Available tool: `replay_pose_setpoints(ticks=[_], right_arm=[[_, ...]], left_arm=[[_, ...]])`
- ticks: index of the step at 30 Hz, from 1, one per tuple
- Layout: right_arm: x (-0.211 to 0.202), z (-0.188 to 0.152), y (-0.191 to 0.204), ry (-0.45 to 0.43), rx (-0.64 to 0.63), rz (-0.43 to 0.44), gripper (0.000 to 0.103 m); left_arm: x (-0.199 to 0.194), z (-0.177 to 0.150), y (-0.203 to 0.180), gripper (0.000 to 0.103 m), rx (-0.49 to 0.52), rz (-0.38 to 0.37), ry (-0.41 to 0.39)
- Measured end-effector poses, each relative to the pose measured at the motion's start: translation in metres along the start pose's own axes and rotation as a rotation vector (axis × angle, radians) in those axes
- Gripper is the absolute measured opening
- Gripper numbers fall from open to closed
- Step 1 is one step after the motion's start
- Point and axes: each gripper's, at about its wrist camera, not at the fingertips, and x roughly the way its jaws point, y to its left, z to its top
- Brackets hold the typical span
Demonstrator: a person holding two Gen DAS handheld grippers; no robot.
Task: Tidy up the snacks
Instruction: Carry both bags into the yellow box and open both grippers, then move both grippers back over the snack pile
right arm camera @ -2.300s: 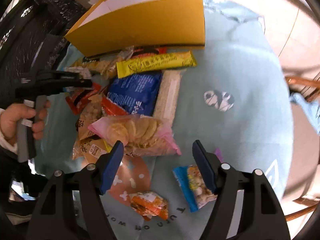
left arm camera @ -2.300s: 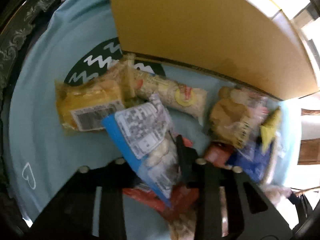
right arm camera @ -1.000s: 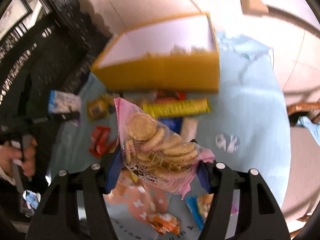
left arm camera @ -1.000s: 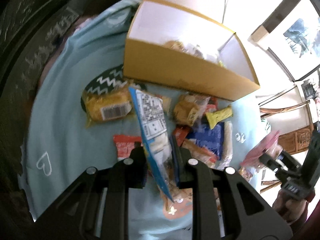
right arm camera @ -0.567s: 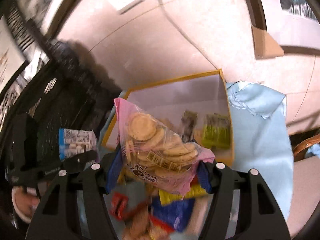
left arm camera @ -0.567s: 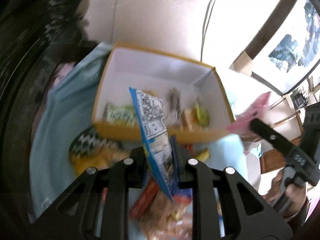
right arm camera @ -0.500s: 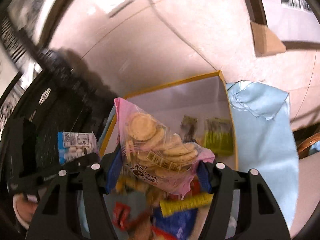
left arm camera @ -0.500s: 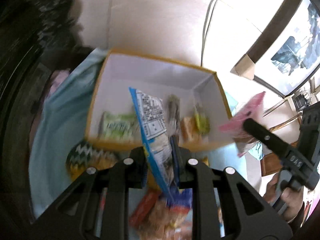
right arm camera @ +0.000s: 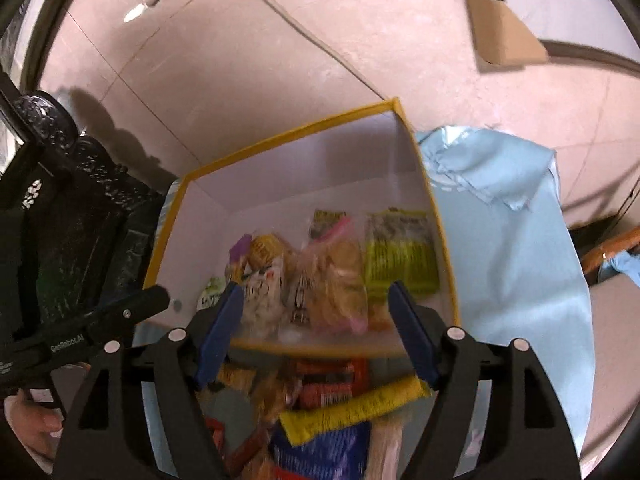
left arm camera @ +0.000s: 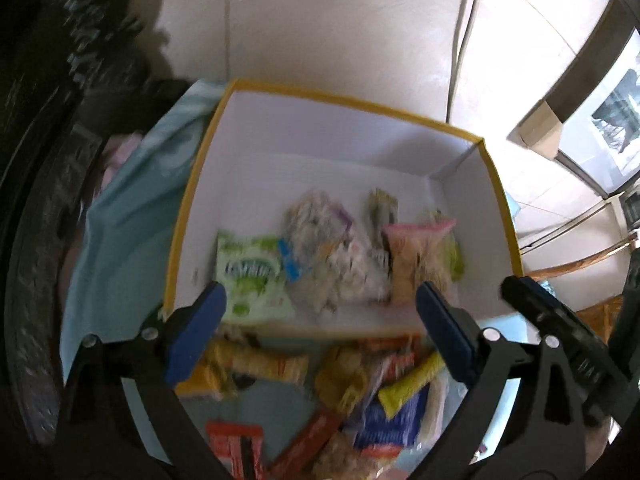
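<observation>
Both tongs now gape with nothing between the pads; half a sec ago the left tongs [left arm camera: 320,328] pinched the blue-edged white pack [left arm camera: 324,256] and the right tongs [right arm camera: 316,332] the pink cookie bag [right arm camera: 332,280]. Both packs now lie inside the yellow box [left arm camera: 176,240].

Step in hand, as I read it: clear out & fetch more. Lift straight up first so the pads don't snag the near box wall, then drop back toward 6 o'clock.

Near, at 6 o'clock on the blue-clothed surface [right arm camera: 520,280]: loose pile w/ yellow bar [right arm camera: 352,408], dark blue pack [left arm camera: 392,420], red packs [left arm camera: 236,444].

Farther, toward 12: box holds green-white bag [left arm camera: 248,276] at 9 o'clock, white pack centre, cookie bag beside it, lime-green pack [right arm camera: 400,256] at 3 o'clock. Other contents too blurred to name.
</observation>
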Motion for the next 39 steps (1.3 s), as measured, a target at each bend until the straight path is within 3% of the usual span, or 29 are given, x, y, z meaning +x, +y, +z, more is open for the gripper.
replay_pose_setpoints(ticks=[3, 10, 16, 22, 32, 39], right_arm=[[-0.02, -0.023, -0.011, -0.013, 0.016, -0.015, 0.076], [-0.044, -0.087, -0.036, 0.055, 0.038, -0.065, 0.076], [-0.053, -0.142, -0.044, 0.128, 0.01, -0.132, 0.076], [-0.063, -0.171, -0.046, 0.164, -0.005, -0.142, 0.076], [-0.068, -0.189, -0.043, 0.195, -0.078, -0.169, 0.076], [-0.059, -0.211, -0.083, 0.261, 0.051, -0.243, 0.076]], left_arm=[[-0.011, -0.033, 0.02, 0.097, -0.032, 0.012, 0.006], [-0.002, -0.13, 0.063, 0.097, -0.034, 0.092, 0.13], [0.018, -0.181, 0.079, 0.097, -0.031, 0.151, 0.214], [0.025, -0.194, 0.081, 0.097, -0.024, 0.163, 0.236], [0.016, -0.193, 0.066, 0.097, 0.004, 0.152, 0.228], [0.024, -0.194, 0.074, 0.097, -0.013, 0.152, 0.244]])
